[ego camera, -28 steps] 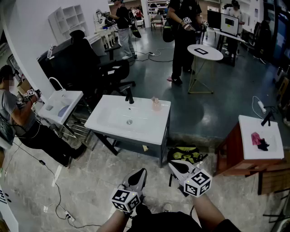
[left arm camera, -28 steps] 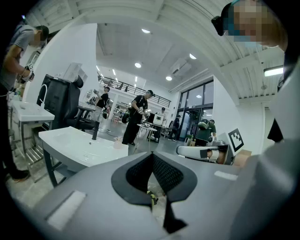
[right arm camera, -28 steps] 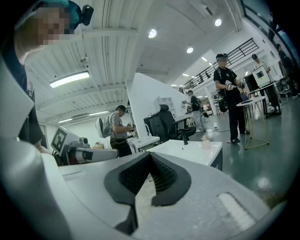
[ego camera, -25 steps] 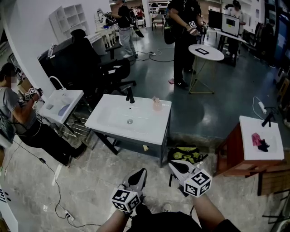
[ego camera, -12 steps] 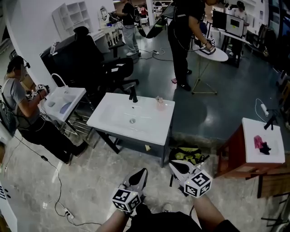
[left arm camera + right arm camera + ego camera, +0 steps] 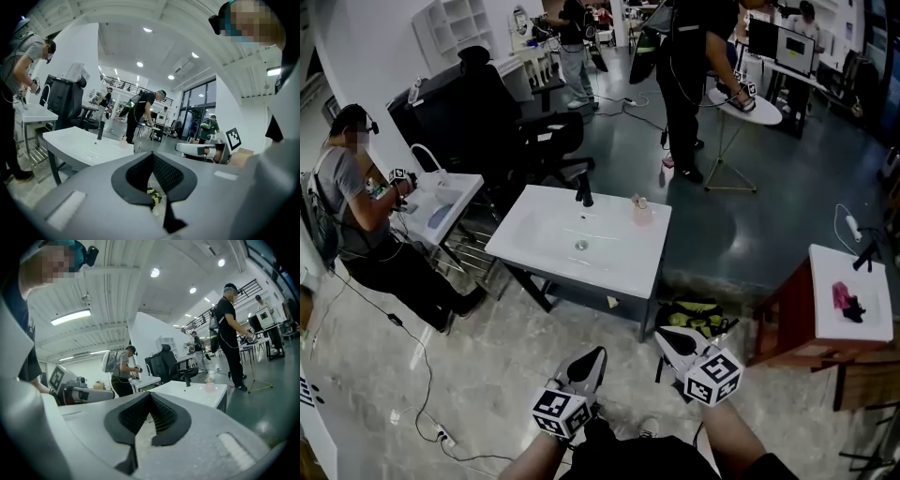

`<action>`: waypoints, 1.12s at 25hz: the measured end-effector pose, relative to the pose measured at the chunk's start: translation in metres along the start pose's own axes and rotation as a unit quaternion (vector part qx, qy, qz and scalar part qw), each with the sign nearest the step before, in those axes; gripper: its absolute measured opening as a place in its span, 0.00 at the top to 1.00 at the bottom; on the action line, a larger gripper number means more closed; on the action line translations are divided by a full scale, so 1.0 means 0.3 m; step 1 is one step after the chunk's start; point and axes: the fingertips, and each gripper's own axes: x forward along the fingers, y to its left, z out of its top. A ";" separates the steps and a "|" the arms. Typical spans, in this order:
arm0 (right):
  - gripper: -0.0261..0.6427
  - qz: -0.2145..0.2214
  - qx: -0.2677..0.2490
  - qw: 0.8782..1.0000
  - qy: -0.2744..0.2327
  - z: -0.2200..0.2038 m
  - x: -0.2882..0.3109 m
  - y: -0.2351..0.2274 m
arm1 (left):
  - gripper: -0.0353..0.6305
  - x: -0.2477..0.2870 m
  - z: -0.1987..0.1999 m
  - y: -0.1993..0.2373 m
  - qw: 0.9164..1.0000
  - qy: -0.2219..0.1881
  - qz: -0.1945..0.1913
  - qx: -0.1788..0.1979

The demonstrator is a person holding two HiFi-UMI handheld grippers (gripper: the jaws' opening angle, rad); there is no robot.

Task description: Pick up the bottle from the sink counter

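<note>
A small pinkish clear bottle [image 6: 642, 211] stands upright at the back right corner of the white sink counter [image 6: 619, 267], to the right of the black faucet [image 6: 584, 193]. Both grippers hang low near my body, well short of the counter. The left gripper [image 6: 594, 355] is shut with nothing between its fingers, and so is the right gripper [image 6: 666, 338]. In the left gripper view the bottle [image 6: 123, 140] is small and far beyond the shut gripper [image 6: 151, 154]. The right gripper view shows the bottle [image 6: 209, 386] far ahead of its shut gripper [image 6: 150, 394].
A yellow-black bag [image 6: 694, 317] lies on the floor by the counter's right front leg. A brown cabinet [image 6: 787, 319] with a white top stands at the right. A person [image 6: 356, 206] works at a second sink [image 6: 441, 202] on the left. Black chair [image 6: 520, 131] behind; cables cross the floor.
The counter and bottle have slid slightly lower and to the right in the head view as I came closer. The standing person behind has leaned over the round table. Both grippers stay shut.
</note>
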 end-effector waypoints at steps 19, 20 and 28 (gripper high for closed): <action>0.96 -0.023 0.018 1.000 -0.003 0.008 0.176 0.008 | 0.94 -0.035 0.045 0.196 1.000 0.004 -0.004 -0.002; 0.96 -0.027 0.019 0.999 -0.003 0.010 0.185 0.005 | 0.94 -0.032 0.047 0.207 1.000 0.004 -0.006 -0.001; 0.96 -0.055 0.024 0.998 -0.008 0.026 0.278 -0.003 | 0.94 -0.013 0.081 0.312 1.000 0.005 -0.029 0.005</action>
